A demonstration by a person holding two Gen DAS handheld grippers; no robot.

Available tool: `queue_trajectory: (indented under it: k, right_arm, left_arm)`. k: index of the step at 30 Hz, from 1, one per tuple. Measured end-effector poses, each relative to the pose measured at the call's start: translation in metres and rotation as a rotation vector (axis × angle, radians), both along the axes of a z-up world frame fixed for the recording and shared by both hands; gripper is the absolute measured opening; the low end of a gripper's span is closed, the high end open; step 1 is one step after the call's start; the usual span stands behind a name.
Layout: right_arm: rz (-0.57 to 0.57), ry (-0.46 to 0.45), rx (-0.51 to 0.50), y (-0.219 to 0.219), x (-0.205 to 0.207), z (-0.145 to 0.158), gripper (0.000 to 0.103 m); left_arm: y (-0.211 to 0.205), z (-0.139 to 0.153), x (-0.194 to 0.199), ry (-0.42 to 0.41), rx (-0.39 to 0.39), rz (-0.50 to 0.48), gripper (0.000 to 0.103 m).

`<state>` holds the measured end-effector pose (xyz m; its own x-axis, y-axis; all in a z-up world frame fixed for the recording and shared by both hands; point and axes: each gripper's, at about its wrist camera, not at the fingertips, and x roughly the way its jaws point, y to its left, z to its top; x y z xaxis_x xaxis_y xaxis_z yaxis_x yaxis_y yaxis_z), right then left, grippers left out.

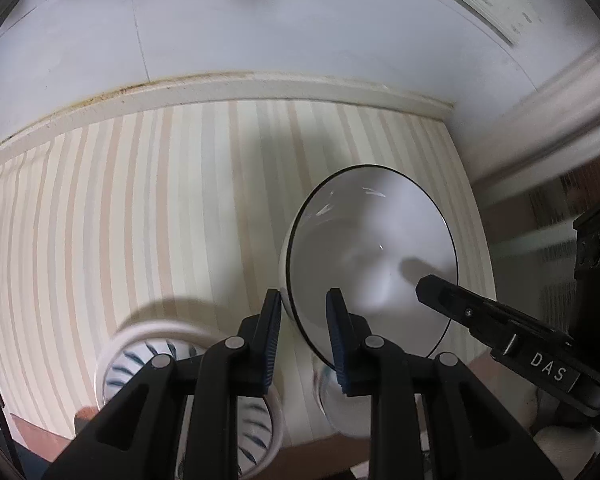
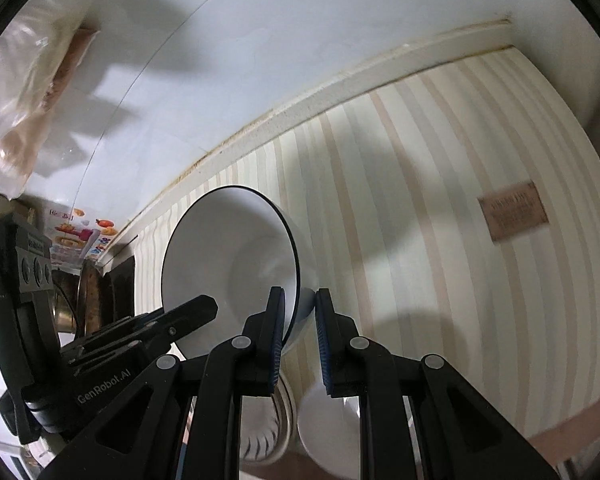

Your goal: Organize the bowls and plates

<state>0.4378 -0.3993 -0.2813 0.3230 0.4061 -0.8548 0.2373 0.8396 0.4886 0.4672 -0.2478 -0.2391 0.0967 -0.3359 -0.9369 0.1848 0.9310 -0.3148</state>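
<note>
Two grippers: left gripper point(image 1: 304, 320) and right gripper point(image 2: 300, 320) both clamp the rim of one white bowl point(image 1: 372, 256), at 6 o'clock.
Bowl: lifted, tilted over striped tablecloth point(image 1: 140, 208).
Farther: wall point(image 1: 260, 20) at 12 o'clock.

Both tools raised and converging — left tool point(image 1: 304, 300) and right tool point(image 2: 299, 300), each clamped on something thin.

White bowl point(image 1: 364, 240) point(image 2: 228, 264) with a thin black rim is up off the table, tipped on its side so you're looking right into it. Below it sit a blue-striped bowl point(image 1: 128, 356) and a plain white bowl point(image 2: 328, 428), side by side.
</note>
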Motion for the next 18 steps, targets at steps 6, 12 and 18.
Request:
queue_trajectory:
  k: [6, 12, 18]
  right_arm:
    - [-0.034, 0.015, 0.004, -0.008, -0.049, 0.004, 0.017]
    - [-0.06, 0.042, 0.01, -0.03, -0.091, -0.001, 0.017]
    - [-0.074, 0.069, 0.015, -0.038, -0.113, -0.013, 0.017]
  left_arm:
    - [-0.013, 0.004, -0.035, 0.017, 0.0, -0.056, 0.021]
    - [-0.024, -0.003, -0.056, 0.039, 0.012, -0.098, 0.021]
    - [-0.034, -0.015, -0.07, 0.06, 0.033, -0.128, 0.021]
